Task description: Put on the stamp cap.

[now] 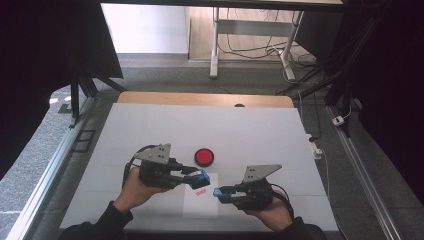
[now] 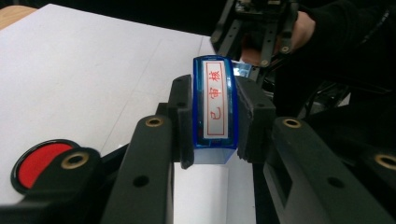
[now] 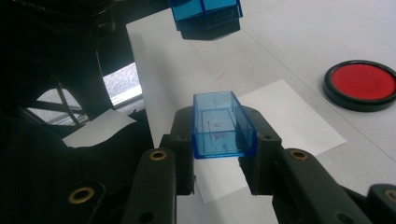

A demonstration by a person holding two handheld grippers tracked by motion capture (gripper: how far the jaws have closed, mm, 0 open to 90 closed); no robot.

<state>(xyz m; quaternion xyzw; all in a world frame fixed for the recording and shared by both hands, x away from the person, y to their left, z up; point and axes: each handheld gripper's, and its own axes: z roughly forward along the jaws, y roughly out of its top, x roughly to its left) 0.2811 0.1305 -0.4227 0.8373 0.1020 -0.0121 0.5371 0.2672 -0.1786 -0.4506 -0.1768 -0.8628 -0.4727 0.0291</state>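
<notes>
My left gripper [image 1: 199, 178] is shut on a blue stamp [image 1: 202, 180], held just above a small white paper sheet [image 1: 200, 207]. In the left gripper view the stamp [image 2: 215, 107] faces the camera, its white face bearing red characters in a red frame, and both pads press its sides. A see-through blue cap [image 3: 222, 123] sits open end up in my right gripper [image 1: 219, 192], which is shut on it, close to the stamp's right. The stamp [image 3: 205, 14] hangs above the paper [image 3: 289, 116] in the right gripper view. A red printed mark [image 1: 201, 193] lies on the sheet.
A round red ink pad [image 1: 204, 156] in a black rim lies on the white table cover [image 1: 150, 125] just beyond the paper. The table's wooden far edge [image 1: 200, 98] is at the back. Dark curtains flank both sides, and cables trail on the floor behind.
</notes>
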